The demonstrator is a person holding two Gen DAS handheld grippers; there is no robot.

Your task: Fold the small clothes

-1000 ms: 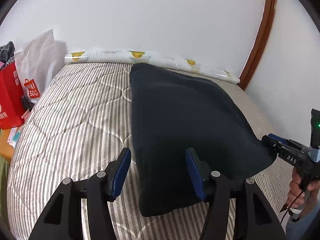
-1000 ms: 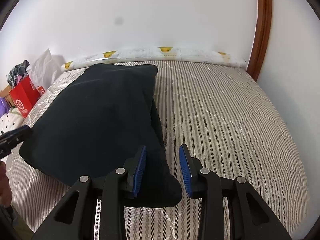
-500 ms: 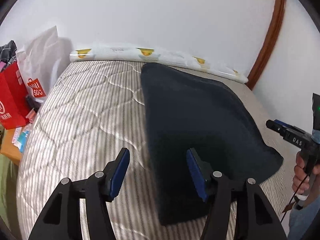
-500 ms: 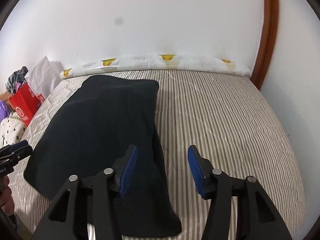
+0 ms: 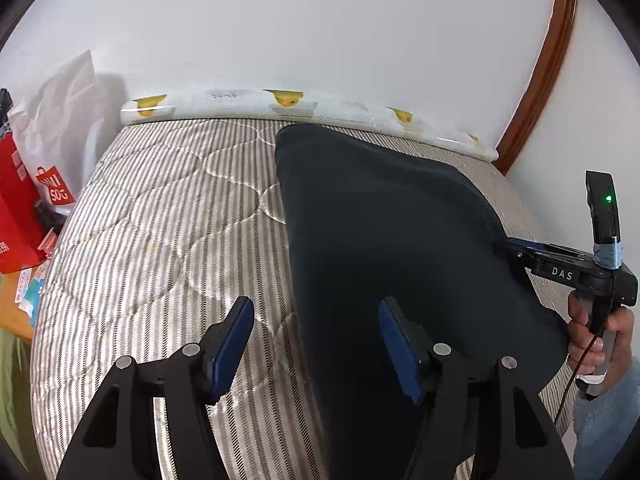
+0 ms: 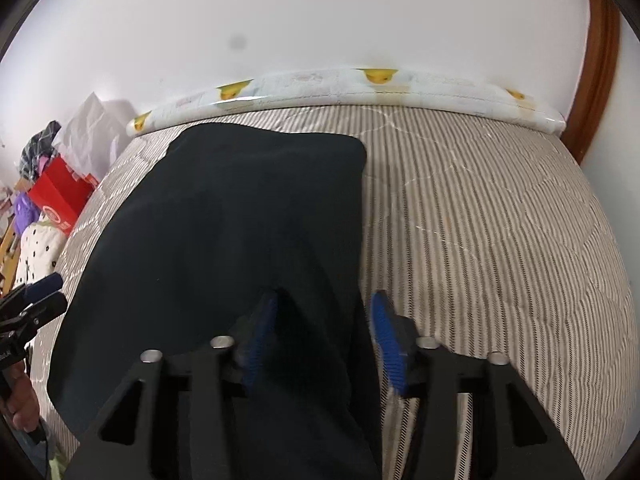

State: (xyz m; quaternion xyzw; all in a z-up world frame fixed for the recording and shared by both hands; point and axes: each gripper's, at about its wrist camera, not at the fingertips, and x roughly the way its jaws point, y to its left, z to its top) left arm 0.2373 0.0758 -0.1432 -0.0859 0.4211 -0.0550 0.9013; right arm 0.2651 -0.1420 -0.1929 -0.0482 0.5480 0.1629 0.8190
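On bed, far left: red bag point(image 5: 16, 216) & white bag point(image 5: 60, 120) are kept off the mattress edge, clear of the work area.
Mattress point(image 5: 160, 220): striped, quilted; used as flat surface so cloth can be spread & creased.
L gripper point(image 5: 316, 344): jaws are held wide apart, nothing between the pads; it is poised over the near left edge of the garment, one finger over bare mattress, the other over cloth, prob. so that edge can be pinched next.
Dark garment point(image 5: 392, 232): laid flat mid-bed, reaching from near edge up close to the printed roll point(image 5: 288, 102) at the wall; appears already doubled along its right side, judged from the thicker layered edge in right view.
R gripper point(image 6: 322, 336): jaws are parted, straddling the garment's near right edge point(image 6: 320, 280); no clamp seen, cloth only sits between the pads. Slight blur here.
Next, as judged: both near corners to be pinched, then carried toward the wall for a crosswise fold.
Risk: thick layers may slip apart if only top ply is caught.
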